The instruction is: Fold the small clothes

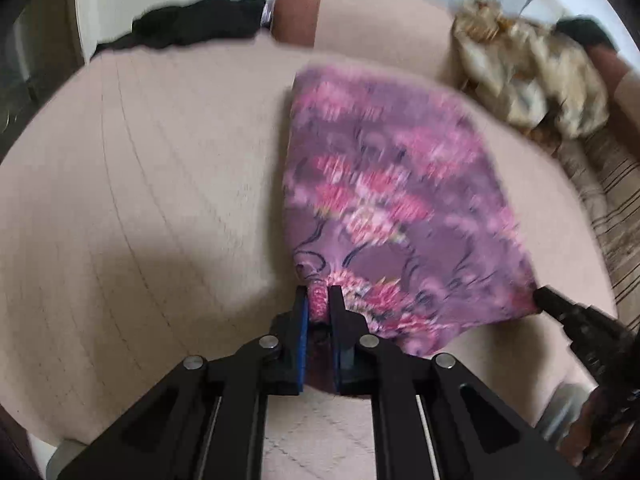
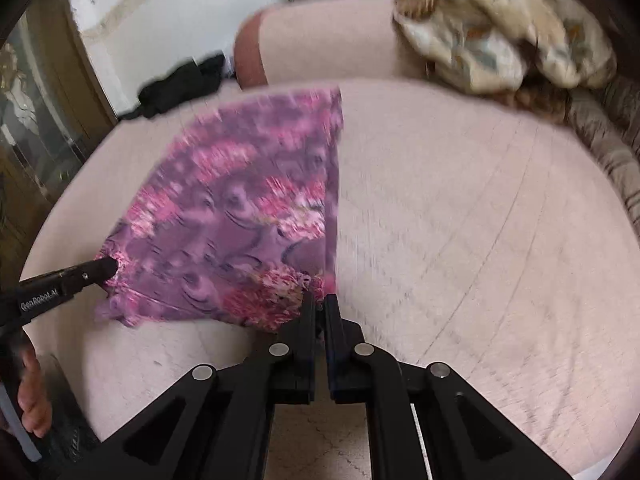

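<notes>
- The purple floral garment (image 1: 400, 208) lies on the pink cushion (image 1: 140, 200) of what looks like a sofa or bed, its near edge along the cushion's front edge and its far end towards the back edge.
- The left hand-held gripper (image 1: 319, 300) is clamped on the garment's near left corner; a bunched fold of pink-patterned cloth sits pinched between its blue-lined jaws.
- The right hand-held gripper (image 2: 319, 304) is clamped on the garment's near right corner, its jaws almost together with a thin bit of cloth caught between them.
- In the right wrist view the left hand-held gripper comes in from the left with its tip on the garment's frilled corner; white lettering on its side reads roughly "GenRobot.AI", the first letters partly cut off.
- In the left wrist view the right hand-held gripper enters from the lower right, its tip at the garment's other near corner.
- A person's hand (image 2: 34, 396) shows at the lower left edge of the right wrist view, beside the left gripper's handle.
- A black garment (image 1: 192, 20) lies at the cushion's far left corner.
- A crumpled beige patterned cloth (image 2: 508, 28) sits at the far right corner, well apart from the purple garment.
- A striped brown fabric (image 1: 616, 208) runs along the cushion's right edge.
- Both views are motion-blurred, so the floral print cannot be made out sharply.
</notes>
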### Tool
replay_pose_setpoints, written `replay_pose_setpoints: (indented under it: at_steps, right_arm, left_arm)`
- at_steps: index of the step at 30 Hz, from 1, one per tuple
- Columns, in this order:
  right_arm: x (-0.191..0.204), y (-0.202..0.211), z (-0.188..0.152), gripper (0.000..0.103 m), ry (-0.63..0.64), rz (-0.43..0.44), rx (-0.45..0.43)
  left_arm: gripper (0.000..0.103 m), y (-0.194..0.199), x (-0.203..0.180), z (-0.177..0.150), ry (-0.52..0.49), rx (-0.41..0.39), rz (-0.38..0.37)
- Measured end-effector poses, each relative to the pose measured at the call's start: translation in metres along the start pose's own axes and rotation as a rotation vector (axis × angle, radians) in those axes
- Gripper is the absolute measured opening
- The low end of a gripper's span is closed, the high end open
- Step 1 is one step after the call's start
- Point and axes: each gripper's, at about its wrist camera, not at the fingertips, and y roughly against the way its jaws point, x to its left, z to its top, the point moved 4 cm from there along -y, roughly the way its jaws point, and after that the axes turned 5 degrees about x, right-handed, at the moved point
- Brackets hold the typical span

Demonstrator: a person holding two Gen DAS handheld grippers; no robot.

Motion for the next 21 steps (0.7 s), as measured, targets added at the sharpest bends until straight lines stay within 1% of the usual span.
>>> replay_pose_setpoints:
  at_steps: [1, 3, 5, 6, 7, 8, 9, 10, 12, 13, 14, 16, 18, 19, 21]
  right_arm:
    - [-0.002, -0.001, -0.001, 0.005, -0.020, 0.039, 0.005]
    - [-0.002, 0.010, -0.001, 0.006, -0.031, 0.095, -0.031]
    - [-0.001, 0.021, -0.002, 0.009, -0.038, 0.136, -0.073]
    - [0.001, 0.025, -0.003, 0.016, -0.034, 0.159, -0.083]
    - [0.002, 0.029, -0.003, 0.027, -0.033, 0.167, -0.100]
    - [0.003, 0.034, -0.003, 0.033, -0.035, 0.171, -0.122]
    - [0.004, 0.040, -0.003, 0.047, -0.034, 0.182, -0.150]
    - [0.005, 0.046, -0.003, 0.058, -0.032, 0.188, -0.180]
    - [0.007, 0.057, -0.003, 0.058, -0.029, 0.191, -0.226]
    - [0.007, 0.061, -0.003, 0.058, -0.031, 0.200, -0.243]
    - [0.008, 0.066, -0.003, 0.058, -0.030, 0.200, -0.266]
    - [0.013, 0.077, -0.004, 0.058, -0.001, 0.148, -0.325]
    - [0.020, 0.083, -0.004, 0.058, 0.039, 0.092, -0.371]
    - [0.024, 0.085, -0.004, 0.058, 0.060, 0.056, -0.390]
    - [0.031, 0.086, -0.004, 0.058, 0.094, -0.007, -0.420]
  left_arm:
    - [0.009, 0.006, 0.002, -0.001, 0.007, -0.025, -0.018]
    - [0.011, 0.017, 0.002, -0.001, -0.003, -0.058, -0.039]
    - [0.019, 0.022, 0.005, -0.003, 0.006, -0.081, -0.033]
    - [0.026, 0.023, 0.007, -0.004, 0.011, -0.082, -0.034]
    - [0.035, 0.025, 0.009, -0.005, 0.015, -0.087, -0.040]
    - [0.040, 0.027, 0.012, -0.006, 0.021, -0.099, -0.039]
    - [0.047, 0.028, 0.013, -0.006, 0.025, -0.116, -0.032]
    - [0.051, 0.030, 0.014, -0.006, 0.025, -0.136, -0.025]
    - [0.055, 0.033, 0.013, -0.004, 0.015, -0.168, -0.006]
    - [0.057, 0.034, 0.013, -0.003, 0.016, -0.176, -0.003]
    - [0.058, 0.036, 0.013, -0.004, 0.017, -0.186, -0.009]
    - [0.058, 0.038, 0.012, -0.004, 0.015, -0.202, -0.007]
    - [0.059, 0.039, 0.010, -0.004, 0.008, -0.218, 0.011]
    - [0.059, 0.038, 0.009, -0.004, 0.004, -0.217, 0.024]
    - [0.059, 0.037, 0.008, -0.004, 0.004, -0.219, 0.024]
